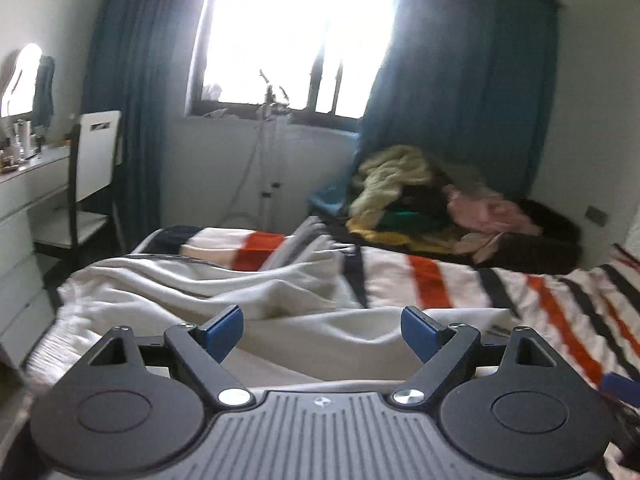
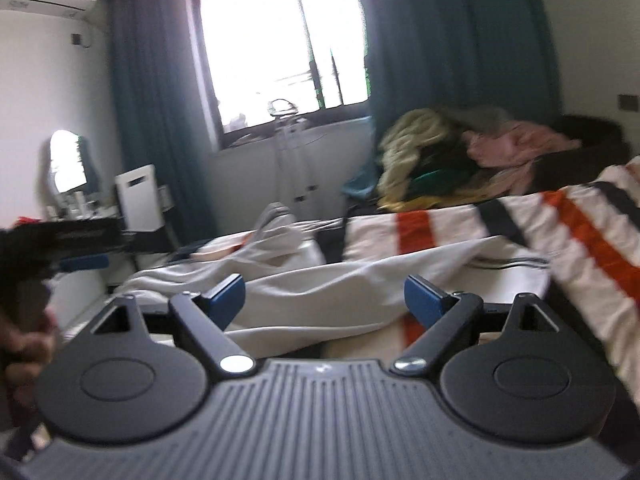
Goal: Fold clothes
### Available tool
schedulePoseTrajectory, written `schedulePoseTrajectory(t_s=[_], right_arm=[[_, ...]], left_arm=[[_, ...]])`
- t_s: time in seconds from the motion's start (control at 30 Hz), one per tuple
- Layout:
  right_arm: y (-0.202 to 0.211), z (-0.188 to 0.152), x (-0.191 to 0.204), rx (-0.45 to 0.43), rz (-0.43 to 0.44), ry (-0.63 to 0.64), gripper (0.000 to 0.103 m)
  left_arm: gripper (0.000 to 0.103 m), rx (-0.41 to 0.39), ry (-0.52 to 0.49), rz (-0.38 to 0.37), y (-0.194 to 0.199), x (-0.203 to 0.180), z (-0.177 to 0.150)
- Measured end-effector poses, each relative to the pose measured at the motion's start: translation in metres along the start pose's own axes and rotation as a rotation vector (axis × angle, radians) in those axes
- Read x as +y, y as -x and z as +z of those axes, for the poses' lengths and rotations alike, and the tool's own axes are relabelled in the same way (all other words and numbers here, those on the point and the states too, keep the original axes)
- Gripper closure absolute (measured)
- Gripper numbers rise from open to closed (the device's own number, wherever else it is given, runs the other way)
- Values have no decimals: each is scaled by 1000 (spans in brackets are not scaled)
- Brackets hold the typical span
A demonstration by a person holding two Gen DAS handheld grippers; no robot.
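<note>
Left wrist view: bed (image 1: 560,296) with striped cover fills the frame; cream garment (image 1: 224,288) lies rumpled across it, 12 o'clock of the left gripper (image 1: 322,330), jaws wide, empty. Clothes pile (image 1: 424,196) sits at 1 o'clock. Right gripper (image 2: 324,298) likewise spread wide over the garment, holding nothing.

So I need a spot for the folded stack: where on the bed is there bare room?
The striped blanket lies bare between the cream garment and the clothes pile, and on toward the right. The far corner is crowded by that pile; the near left is covered by the garment.
</note>
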State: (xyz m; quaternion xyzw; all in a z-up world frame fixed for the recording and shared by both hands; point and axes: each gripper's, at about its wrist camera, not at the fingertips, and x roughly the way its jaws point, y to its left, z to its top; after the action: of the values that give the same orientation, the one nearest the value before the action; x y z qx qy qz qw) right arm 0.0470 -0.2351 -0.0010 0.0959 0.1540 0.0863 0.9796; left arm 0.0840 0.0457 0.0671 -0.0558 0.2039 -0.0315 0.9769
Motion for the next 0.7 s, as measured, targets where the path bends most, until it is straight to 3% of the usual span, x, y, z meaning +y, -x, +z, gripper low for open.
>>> schedulePoseTrajectory(t_s=[0.13, 0.27, 0.4, 0.5, 0.7], right_arm=[[-2, -14, -29, -26, -50, -16, 15], [-9, -32, -48, -49, -77, -47, 15], [-9, -45, -61, -35, -102, -91, 15], [-12, -47, -60, -23, -103, -97, 15], [-16, -55, -46, -26, -136, -23, 15]], left_arm=[[15, -30, -33, -37, 3, -38, -37], [15, -27, -45, -43, -10, -44, -73], [15, 26, -58, -19, -32, -36, -102], [15, 67, -57, 11, -46, -27, -112], [15, 66, -39, 18, -48, -13, -116]])
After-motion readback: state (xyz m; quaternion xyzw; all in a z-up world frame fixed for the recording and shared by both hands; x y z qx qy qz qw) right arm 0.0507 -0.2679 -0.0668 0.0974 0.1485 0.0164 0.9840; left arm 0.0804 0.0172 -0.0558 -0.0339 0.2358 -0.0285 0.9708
